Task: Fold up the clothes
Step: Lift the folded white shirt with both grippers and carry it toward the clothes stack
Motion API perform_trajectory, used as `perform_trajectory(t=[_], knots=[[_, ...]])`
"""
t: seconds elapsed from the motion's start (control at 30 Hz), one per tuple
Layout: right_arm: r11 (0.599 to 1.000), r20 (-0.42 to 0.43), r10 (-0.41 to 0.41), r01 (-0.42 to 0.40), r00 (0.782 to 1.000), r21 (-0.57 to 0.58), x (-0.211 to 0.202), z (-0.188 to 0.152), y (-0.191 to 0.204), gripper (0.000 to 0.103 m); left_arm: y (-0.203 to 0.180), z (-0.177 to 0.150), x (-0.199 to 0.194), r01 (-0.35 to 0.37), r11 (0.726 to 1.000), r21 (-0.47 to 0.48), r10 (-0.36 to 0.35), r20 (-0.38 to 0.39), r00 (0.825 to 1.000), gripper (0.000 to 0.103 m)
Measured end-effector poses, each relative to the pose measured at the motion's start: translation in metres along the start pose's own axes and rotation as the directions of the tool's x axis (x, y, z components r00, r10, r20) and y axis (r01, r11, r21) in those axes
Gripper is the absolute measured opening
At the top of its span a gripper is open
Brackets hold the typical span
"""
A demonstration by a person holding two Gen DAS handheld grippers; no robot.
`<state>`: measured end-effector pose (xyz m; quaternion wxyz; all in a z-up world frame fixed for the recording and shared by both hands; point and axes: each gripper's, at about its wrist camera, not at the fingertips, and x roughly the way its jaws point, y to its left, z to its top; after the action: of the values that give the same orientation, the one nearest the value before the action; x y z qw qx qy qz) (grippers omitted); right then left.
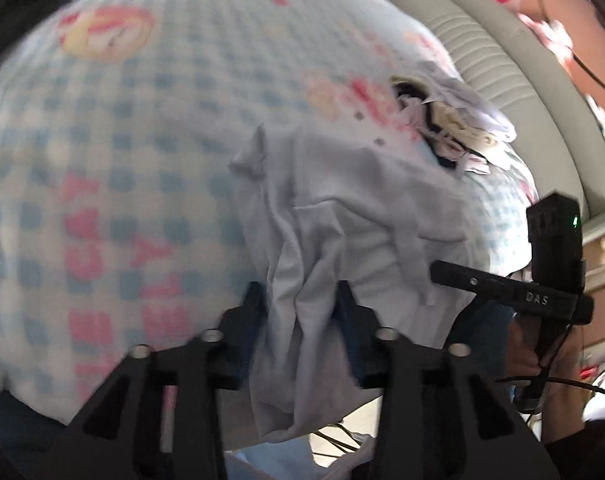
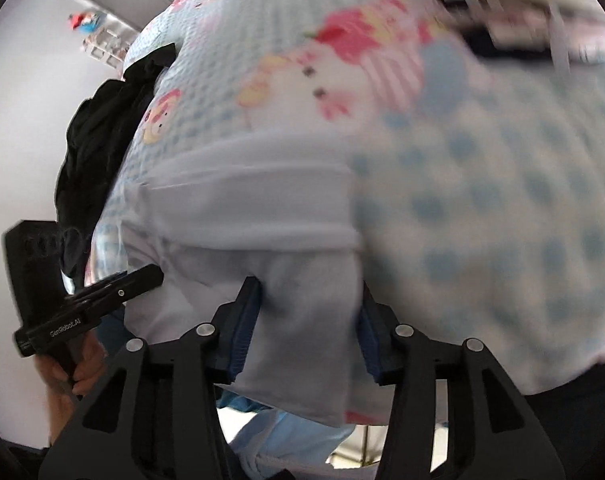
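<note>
A pale lilac garment [image 1: 342, 208] lies crumpled on a blue-and-white checked bedspread [image 1: 142, 120] printed with pink cartoons, and its near edge hangs over the bed's side. In the left wrist view my left gripper [image 1: 300, 300] straddles a bunched fold of it. The jaws stand apart with the cloth loose between them. In the right wrist view the same garment [image 2: 242, 200] looks flatter. My right gripper [image 2: 308, 292] has a hanging flap between its blue pads [image 2: 244, 320], also held wide. Both views are blurred.
A small heap of mixed clothes [image 1: 446, 128] sits farther back on the bed beside a grey padded headboard [image 1: 502, 60]. A black garment [image 2: 98, 140] lies at the bed's left edge. A hand [image 2: 82, 364] grips the other tool's handle at the left.
</note>
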<state>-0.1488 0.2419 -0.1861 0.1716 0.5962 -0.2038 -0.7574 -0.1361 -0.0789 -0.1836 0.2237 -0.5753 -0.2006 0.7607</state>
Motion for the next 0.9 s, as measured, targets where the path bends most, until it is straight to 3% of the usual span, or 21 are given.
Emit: perform_trajectory(t=[0.1, 0.17, 0.23, 0.27, 0.33, 0.5, 0.7, 0.83, 0.9], knots=[[0.998, -0.021, 0.063, -0.062, 0.998, 0.008, 0.013, -0.001, -0.003, 0.065, 0.007, -0.003, 0.01, 0.087, 0.995, -0.053, -0.088, -0.02, 0.996, 0.052], [0.999, -0.019, 0.037, -0.038, 0.999, -0.033, 0.022, 0.0, 0.008, 0.065, -0.005, -0.006, 0.016, 0.085, 0.996, -0.034, -0.086, -0.019, 0.996, 0.039], [0.995, 0.019, 0.001, 0.001, 1.0, -0.104, 0.017, 0.002, 0.025, 0.047, -0.022, -0.008, 0.015, 0.026, 0.999, 0.029, -0.026, -0.002, 1.0, 0.034], [0.99, 0.039, -0.016, 0.021, 0.999, -0.138, 0.014, 0.003, 0.033, 0.043, -0.03, -0.005, 0.014, 0.015, 0.999, 0.047, -0.015, 0.006, 1.0, 0.029], [0.979, 0.092, -0.038, 0.055, 0.995, -0.195, 0.004, 0.004, 0.047, 0.031, -0.047, 0.0, 0.01, 0.003, 0.997, 0.076, -0.004, 0.024, 1.0, 0.028], [0.973, 0.22, -0.033, 0.082, 0.975, -0.218, -0.038, 0.012, 0.052, 0.029, -0.096, 0.016, -0.01, -0.036, 0.986, 0.164, 0.02, 0.093, 0.995, 0.027], [0.972, 0.316, 0.018, 0.057, 0.948, -0.226, -0.094, 0.05, 0.032, 0.026, -0.159, 0.071, -0.004, 0.049, 0.974, 0.223, -0.075, 0.112, 0.991, 0.027], [0.973, 0.389, 0.022, 0.07, 0.921, -0.22, -0.152, 0.107, 0.006, 0.025, -0.23, 0.144, 0.015, 0.097, 0.947, 0.306, -0.14, 0.123, 0.982, 0.027], [0.98, 0.42, 0.011, 0.074, 0.907, -0.186, -0.181, 0.139, -0.012, 0.026, -0.258, 0.18, 0.026, 0.145, 0.942, 0.304, -0.19, 0.124, 0.974, 0.027]])
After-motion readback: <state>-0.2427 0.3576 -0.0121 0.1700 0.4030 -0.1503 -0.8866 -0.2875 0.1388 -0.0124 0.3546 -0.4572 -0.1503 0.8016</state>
